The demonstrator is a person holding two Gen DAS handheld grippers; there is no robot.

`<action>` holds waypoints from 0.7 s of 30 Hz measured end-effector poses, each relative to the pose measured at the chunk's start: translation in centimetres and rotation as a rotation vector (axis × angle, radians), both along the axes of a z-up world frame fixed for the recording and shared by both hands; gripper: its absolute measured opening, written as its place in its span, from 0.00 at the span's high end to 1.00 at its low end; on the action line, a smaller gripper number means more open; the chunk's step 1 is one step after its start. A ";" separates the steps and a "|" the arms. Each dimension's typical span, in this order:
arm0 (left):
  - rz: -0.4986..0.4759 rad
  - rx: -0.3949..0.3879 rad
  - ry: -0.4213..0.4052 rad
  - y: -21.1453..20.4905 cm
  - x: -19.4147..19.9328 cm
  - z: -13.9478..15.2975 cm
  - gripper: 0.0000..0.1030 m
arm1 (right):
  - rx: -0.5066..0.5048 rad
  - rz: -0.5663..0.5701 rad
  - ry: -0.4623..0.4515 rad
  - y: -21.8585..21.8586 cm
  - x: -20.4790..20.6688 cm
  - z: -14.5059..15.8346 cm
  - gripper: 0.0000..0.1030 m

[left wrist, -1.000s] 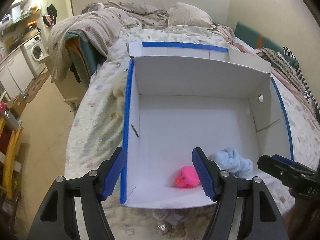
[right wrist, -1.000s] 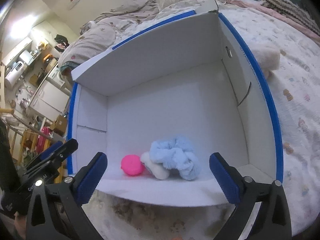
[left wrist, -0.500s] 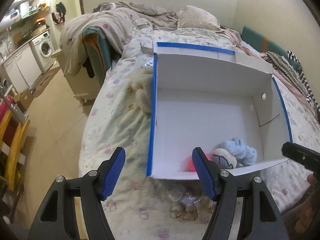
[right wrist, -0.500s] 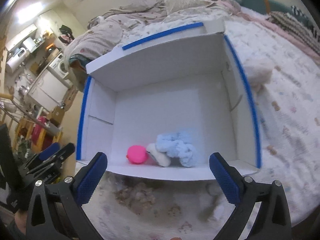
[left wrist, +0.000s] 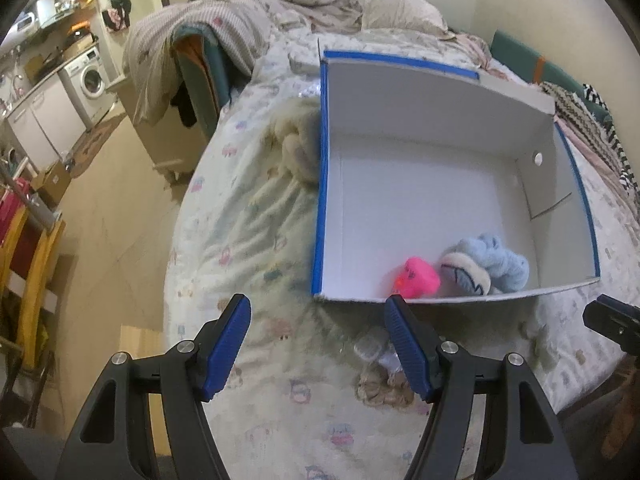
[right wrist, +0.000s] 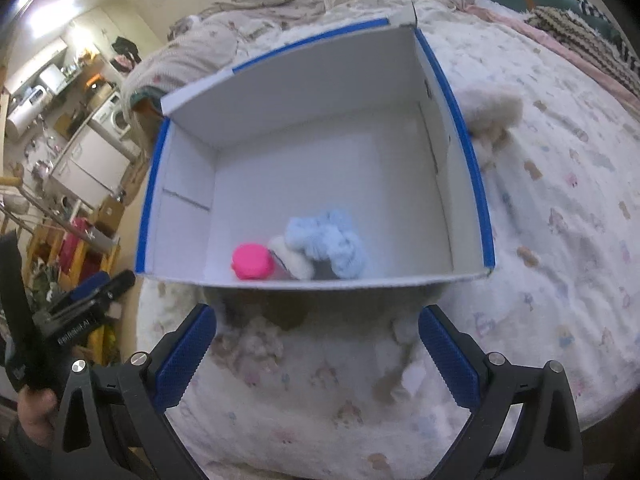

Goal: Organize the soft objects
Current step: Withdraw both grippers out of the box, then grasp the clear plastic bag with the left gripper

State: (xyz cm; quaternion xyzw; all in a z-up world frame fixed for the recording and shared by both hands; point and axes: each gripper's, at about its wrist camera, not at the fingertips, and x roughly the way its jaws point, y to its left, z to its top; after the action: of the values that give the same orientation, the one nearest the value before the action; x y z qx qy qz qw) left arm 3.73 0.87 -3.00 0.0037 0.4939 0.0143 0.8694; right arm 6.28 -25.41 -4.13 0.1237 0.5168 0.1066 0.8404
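Note:
A white box with blue-taped rims (left wrist: 436, 92) (right wrist: 304, 92) stands on the bed. In its near part lie a pink toy duck (left wrist: 416, 278) (right wrist: 253, 261) and a light blue and white plush toy (left wrist: 486, 264) (right wrist: 324, 242), side by side. A cream plush toy (left wrist: 298, 148) lies on the bed against the box's left wall; another cream plush (right wrist: 494, 114) lies by its right wall. My left gripper (left wrist: 318, 346) is open and empty, near the box's front left corner. My right gripper (right wrist: 318, 354) is open and empty, in front of the box.
The bed has a patterned sheet (left wrist: 248, 240) and its edge drops to the floor (left wrist: 116, 208) on the left. Rumpled bedding and a pillow (left wrist: 400, 8) lie beyond the box. A washing machine (left wrist: 90, 78) and shelves stand far left.
Both grippers have pulled back and up from the box, so it looks smaller and farther. The left view has shifted left, showing the cream plush beside the box. The toys in the box stay put.

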 end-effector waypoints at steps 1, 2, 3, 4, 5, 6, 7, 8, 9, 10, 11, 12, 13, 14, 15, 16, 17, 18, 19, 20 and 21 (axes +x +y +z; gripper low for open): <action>-0.007 -0.003 0.023 0.0 0.1 -0.4 0.35 | -0.012 -0.002 0.006 0.1 -0.1 -0.2 0.00; -0.010 -0.006 0.042 0.1 0.2 -0.7 0.35 | -0.030 -0.005 0.013 0.2 -0.1 -0.4 0.00; -0.005 -0.010 0.051 0.2 0.2 -0.9 0.35 | -0.047 -0.006 0.021 0.3 -0.1 -0.6 0.00; 0.005 -0.014 0.054 0.4 0.2 -1.1 0.35 | -0.067 -0.008 0.034 0.5 0.0 -1.0 0.00; 0.011 -0.015 0.055 0.6 0.3 -1.1 0.35 | -0.074 -0.006 0.052 0.6 0.1 -1.3 0.00; 0.016 -0.012 0.057 0.8 0.3 -1.2 0.35 | -0.068 -0.002 0.059 0.7 0.1 -1.5 0.00; 0.024 -0.010 0.060 1.0 0.3 -1.3 0.35 | -0.062 -0.001 0.058 0.7 -0.1 -1.6 0.00; 0.031 -0.014 0.063 1.3 0.3 -1.4 0.35 | -0.057 -0.002 0.056 0.7 -0.2 -1.6 0.00; 0.037 -0.020 0.067 1.5 0.4 -1.5 0.35 | -0.055 -0.004 0.059 0.6 -0.2 -1.7 0.00; 0.042 -0.026 0.074 1.7 0.4 -1.7 0.35 | -0.048 -0.004 0.065 0.6 -0.2 -1.8 0.00; 0.043 -0.027 0.079 1.8 0.4 -1.8 0.35 | -0.032 0.000 0.073 0.5 -0.2 -2.0 0.00; 0.043 -0.026 0.086 1.8 0.4 -2.0 0.35 | -0.017 -0.001 0.083 0.4 -0.2 -2.3 0.00; 0.041 -0.025 0.094 1.8 0.4 -2.2 0.35 | -0.003 -0.006 0.099 0.3 -0.1 -2.6 0.00; 0.039 -0.024 0.101 1.9 0.4 -2.3 0.35 | 0.002 -0.010 0.113 0.2 0.0 -2.8 0.00; 0.036 -0.022 0.112 1.8 0.4 -2.6 0.35 | -0.002 -0.018 0.127 0.1 0.2 -3.1 0.00; 0.031 -0.022 0.126 1.7 0.5 -3.0 0.35 | -0.008 -0.026 0.137 0.1 0.2 -3.3 0.00; 0.023 -0.022 0.141 1.6 0.5 -3.3 0.35 | -0.011 -0.033 0.145 0.0 0.3 -3.4 0.00; 0.008 -0.026 0.168 1.2 0.6 -4.0 0.35 | -0.007 -0.031 0.145 0.1 0.4 -3.4 0.00; -0.005 -0.034 0.188 1.0 0.8 -4.5 0.35 | -0.004 -0.029 0.137 0.0 0.3 -3.4 0.00; -0.017 -0.048 0.210 0.7 0.9 -5.1 0.35 | -0.003 -0.032 0.129 0.0 0.3 -3.4 0.00; -0.027 -0.072 0.238 0.4 1.2 -5.9 0.35 | -0.005 -0.038 0.118 -0.1 0.3 -3.3 0.00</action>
State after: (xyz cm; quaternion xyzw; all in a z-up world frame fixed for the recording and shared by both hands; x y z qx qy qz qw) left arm 4.92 1.28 -8.95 -0.0193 0.5936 -0.0160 0.8044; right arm 6.55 -25.51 -7.41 0.1371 0.5634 0.0819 0.8106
